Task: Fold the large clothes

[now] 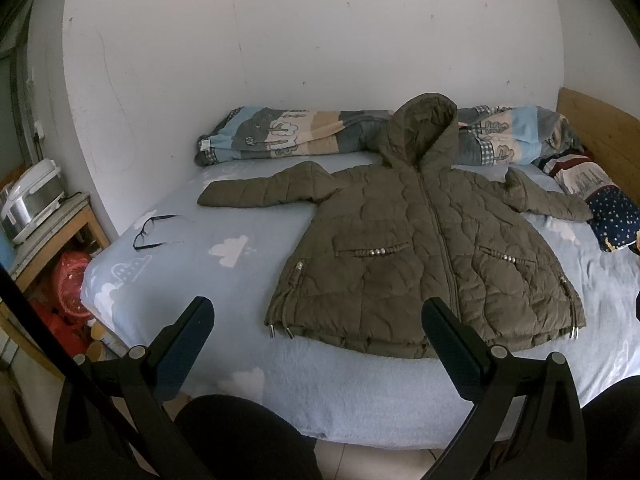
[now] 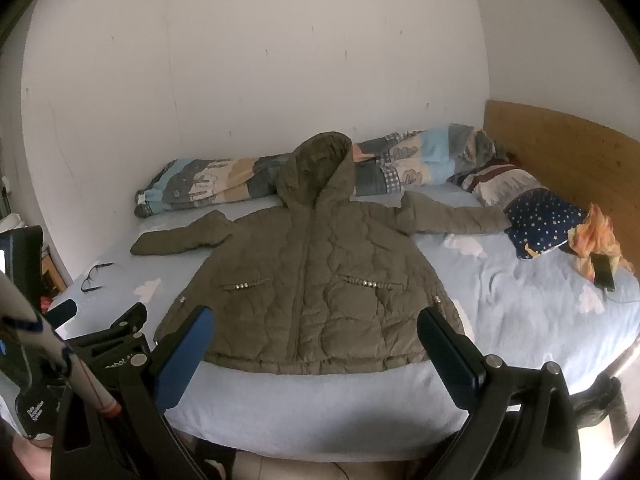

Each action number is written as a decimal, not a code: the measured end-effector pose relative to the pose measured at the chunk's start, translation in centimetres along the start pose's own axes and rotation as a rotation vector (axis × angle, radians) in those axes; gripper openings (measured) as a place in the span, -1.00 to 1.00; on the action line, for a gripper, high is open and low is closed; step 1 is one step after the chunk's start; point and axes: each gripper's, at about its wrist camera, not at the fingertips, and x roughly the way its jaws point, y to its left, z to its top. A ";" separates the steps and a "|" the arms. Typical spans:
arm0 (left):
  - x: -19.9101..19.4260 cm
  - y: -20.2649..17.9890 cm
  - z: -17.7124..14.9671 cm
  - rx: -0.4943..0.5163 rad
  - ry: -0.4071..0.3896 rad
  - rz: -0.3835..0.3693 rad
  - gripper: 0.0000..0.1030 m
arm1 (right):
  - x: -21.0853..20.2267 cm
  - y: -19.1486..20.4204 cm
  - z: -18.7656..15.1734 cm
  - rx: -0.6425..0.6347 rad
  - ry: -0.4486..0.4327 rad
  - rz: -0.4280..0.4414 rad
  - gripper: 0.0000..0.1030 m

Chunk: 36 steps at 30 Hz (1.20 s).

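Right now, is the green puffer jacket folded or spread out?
Spread out. The puffer jacket lies flat on the bed sheet, front up, zipped, both sleeves stretched sideways, hood on the rolled quilt.

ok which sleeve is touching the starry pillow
The jacket's right-hand sleeve: its cuff reaches the starry pillow. The other sleeve ends on bare sheet.

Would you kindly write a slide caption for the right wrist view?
Open right gripper faces an olive hooded jacket spread flat, sleeves out, on a blue bed.
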 end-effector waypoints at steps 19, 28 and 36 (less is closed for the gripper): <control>3.4 -0.1 1.4 0.020 0.069 -0.041 1.00 | 2.1 -4.1 0.5 0.109 0.033 0.006 0.99; 17.2 -3.5 5.8 0.038 0.231 -0.053 1.00 | 8.7 -12.2 2.6 0.278 0.131 -0.078 0.99; 28.2 -7.7 5.6 -0.006 0.426 -0.115 1.00 | 16.8 -21.1 4.7 0.442 0.219 -0.134 0.99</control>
